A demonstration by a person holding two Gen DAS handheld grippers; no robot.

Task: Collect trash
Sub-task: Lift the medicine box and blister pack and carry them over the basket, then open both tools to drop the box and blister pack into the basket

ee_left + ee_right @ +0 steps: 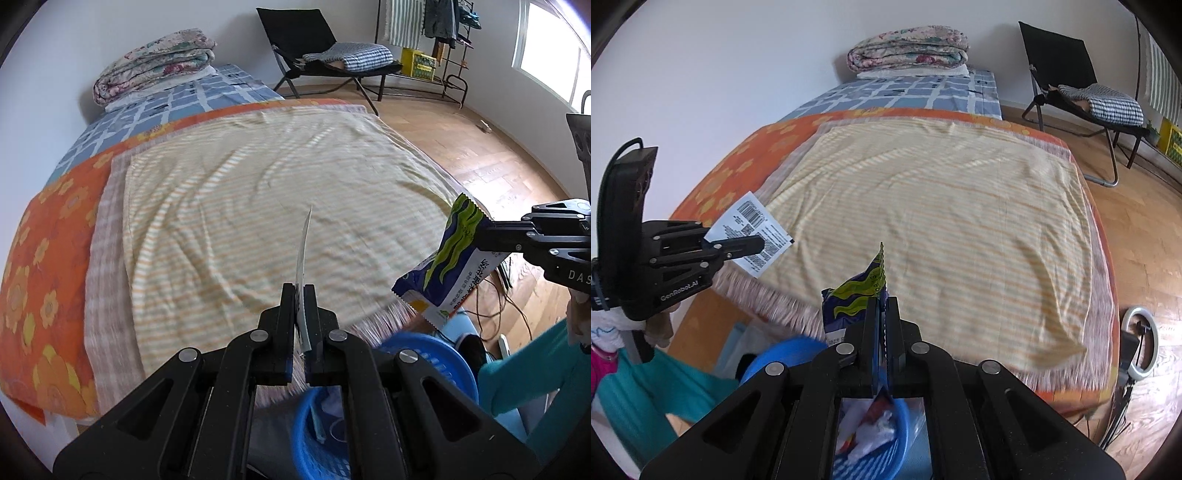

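Above the near edge of the bed (942, 206), both grippers carry trash. The left gripper (303, 291) has its jaws clamped on a flat white packet (753, 230) (barcode side showing in the right wrist view), held edge-on and upright. The right gripper (882, 306) pinches a blue and green snack wrapper (447, 266) tight between its jaws. Just below them, near the foot of the striped yellow blanket (258, 206), sits a blue basket (424, 354) with crumpled wrappers inside. A teal sleeve (524, 373) shows at near right.
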